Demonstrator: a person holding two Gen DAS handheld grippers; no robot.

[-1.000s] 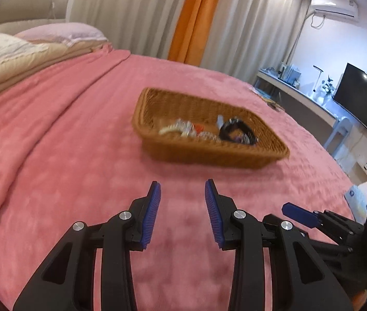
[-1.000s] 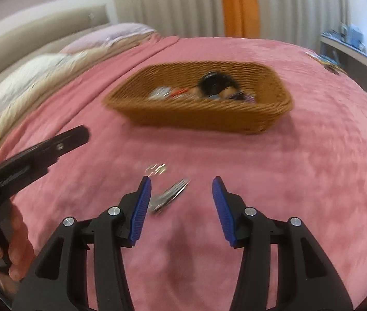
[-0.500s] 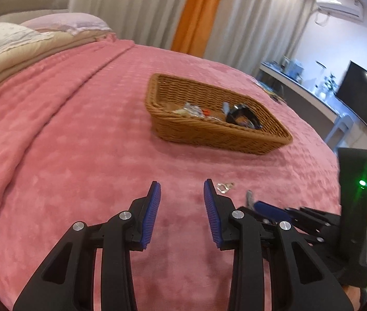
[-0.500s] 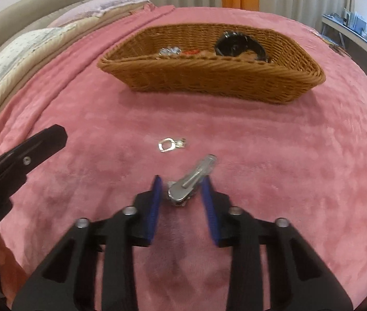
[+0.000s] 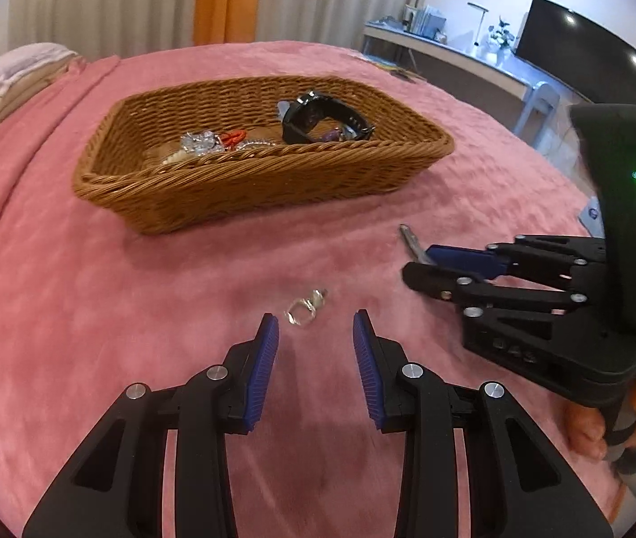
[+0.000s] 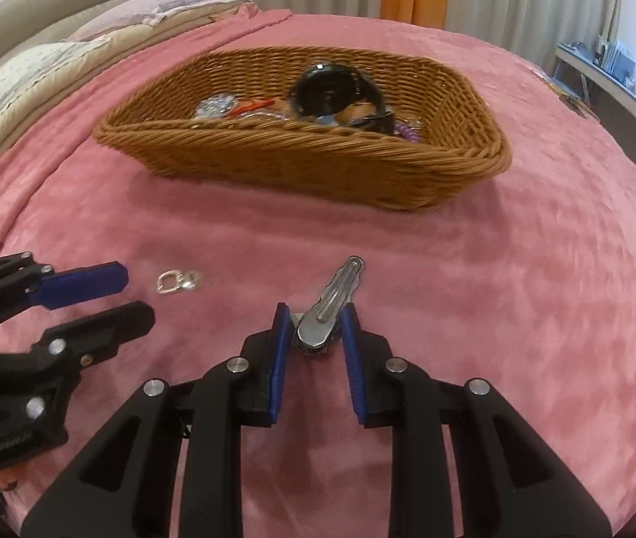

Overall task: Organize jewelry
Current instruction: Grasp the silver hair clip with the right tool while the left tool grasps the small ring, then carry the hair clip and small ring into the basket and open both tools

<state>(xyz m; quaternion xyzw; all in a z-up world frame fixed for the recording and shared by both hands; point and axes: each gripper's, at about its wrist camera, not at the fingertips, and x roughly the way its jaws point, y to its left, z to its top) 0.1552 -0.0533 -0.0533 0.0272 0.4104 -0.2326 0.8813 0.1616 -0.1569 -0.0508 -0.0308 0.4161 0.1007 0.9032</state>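
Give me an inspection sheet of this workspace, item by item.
Surface: pink blanket over a bed.
Job's things: wicker basket holding a black watch and mixed small jewelry; silver ring and metal hair clip on the blanket.
Clutter: nothing seen.
Grippers: left hand-held gripper open, ring just ahead of its fingertips; right hand-held gripper has just been closing, pads now on the hair clip.
Cables: nothing seen.
Surroundings: pillows, curtains, desk, monitor.
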